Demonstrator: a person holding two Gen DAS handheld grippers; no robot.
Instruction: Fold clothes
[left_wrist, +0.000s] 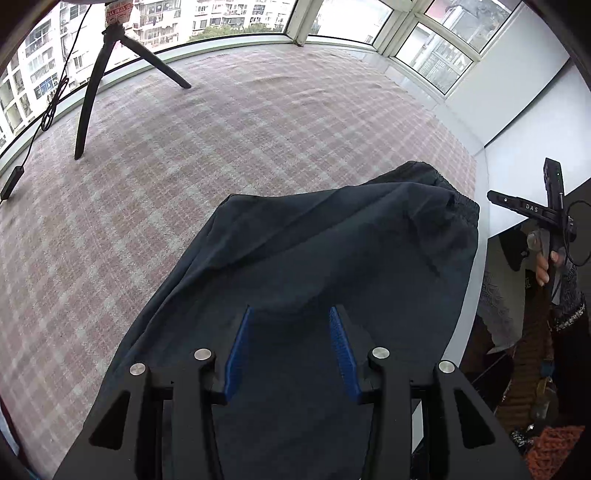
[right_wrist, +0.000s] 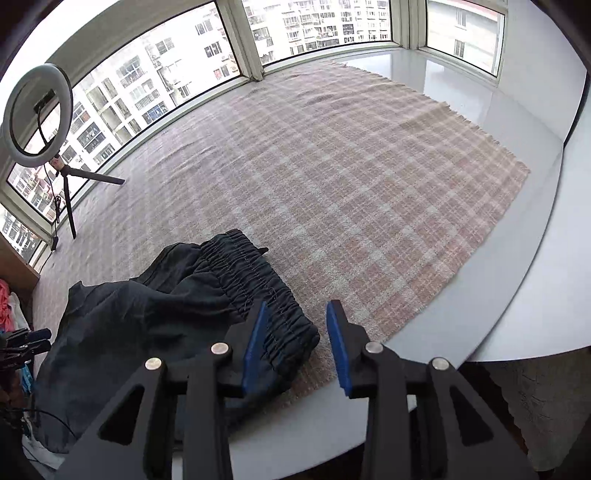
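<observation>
A pair of dark trousers (right_wrist: 177, 302) is spread on the checked cloth (right_wrist: 351, 192) covering the pale bench (right_wrist: 554, 295), near its front edge. This leaves room for folding. The gathered elastic waistband (right_wrist: 255, 295) is turned toward the right gripper (right_wrist: 297, 343), whose blue fingers (right_wrist: 255, 343) are held apart above its corner — nothing is pinched, and it looks poised for a fresh hold there. The left gripper (left_wrist: 291, 350) is held over the trouser fabric, its fingers likewise apart and empty, probably ready to lift the leg end. In the left wrist view the right gripper's handle is seen in a hand (left_wrist: 545, 267), and the letters "DAS" (left_wrist: 532, 208) can be read on it. A ring light (right_wrist: 37, 114) is stood on a tripod by the window.
</observation>
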